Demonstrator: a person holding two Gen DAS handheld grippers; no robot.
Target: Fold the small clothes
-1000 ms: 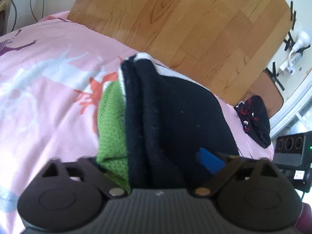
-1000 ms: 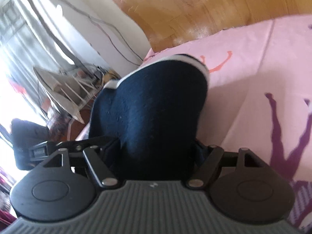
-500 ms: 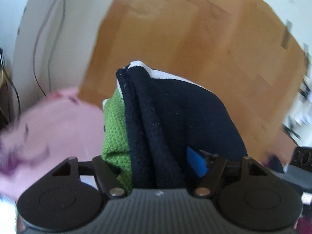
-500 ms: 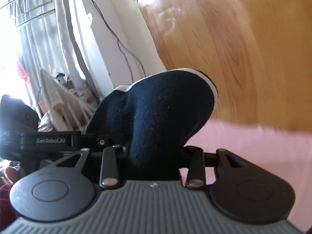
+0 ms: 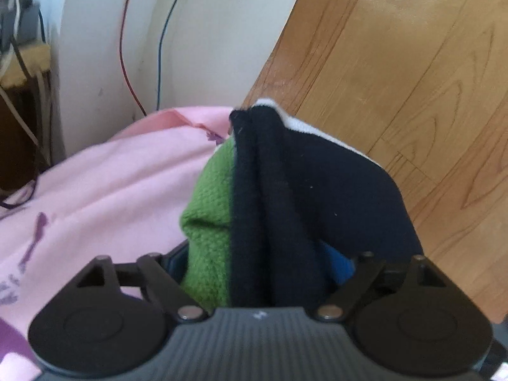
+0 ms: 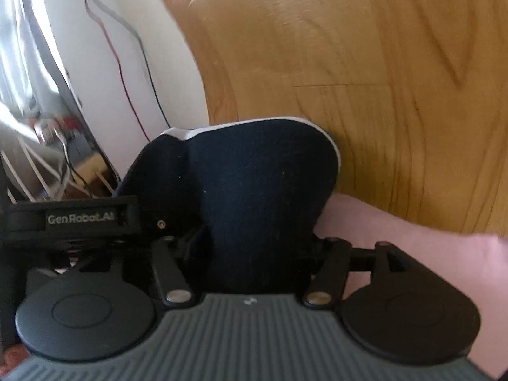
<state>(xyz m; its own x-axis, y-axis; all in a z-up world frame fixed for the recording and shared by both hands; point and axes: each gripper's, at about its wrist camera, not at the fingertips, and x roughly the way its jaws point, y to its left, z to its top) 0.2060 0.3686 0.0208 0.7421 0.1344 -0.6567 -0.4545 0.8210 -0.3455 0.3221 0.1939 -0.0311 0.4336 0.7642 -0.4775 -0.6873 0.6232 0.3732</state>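
My left gripper (image 5: 263, 263) is shut on a folded bundle of small clothes: dark navy fabric with a white edge (image 5: 317, 197) and a green knit piece (image 5: 209, 222) beside it. The bundle fills the space between the fingers and hides the fingertips. My right gripper (image 6: 254, 247) is shut on the same navy garment (image 6: 250, 184), whose white-trimmed edge curves over the top. The other gripper's black body (image 6: 73, 219) shows at the left of the right wrist view.
A pink printed bed sheet (image 5: 104, 190) lies below and left; it also shows in the right wrist view (image 6: 412, 241). Wooden floor (image 5: 412, 79) lies beyond. A white wall with red and blue cables (image 5: 139, 47) stands at the back left.
Both grippers have lifted and swung with the clothes held; the view has turned from the bed surface toward the wall and floor. The grips have not changed.
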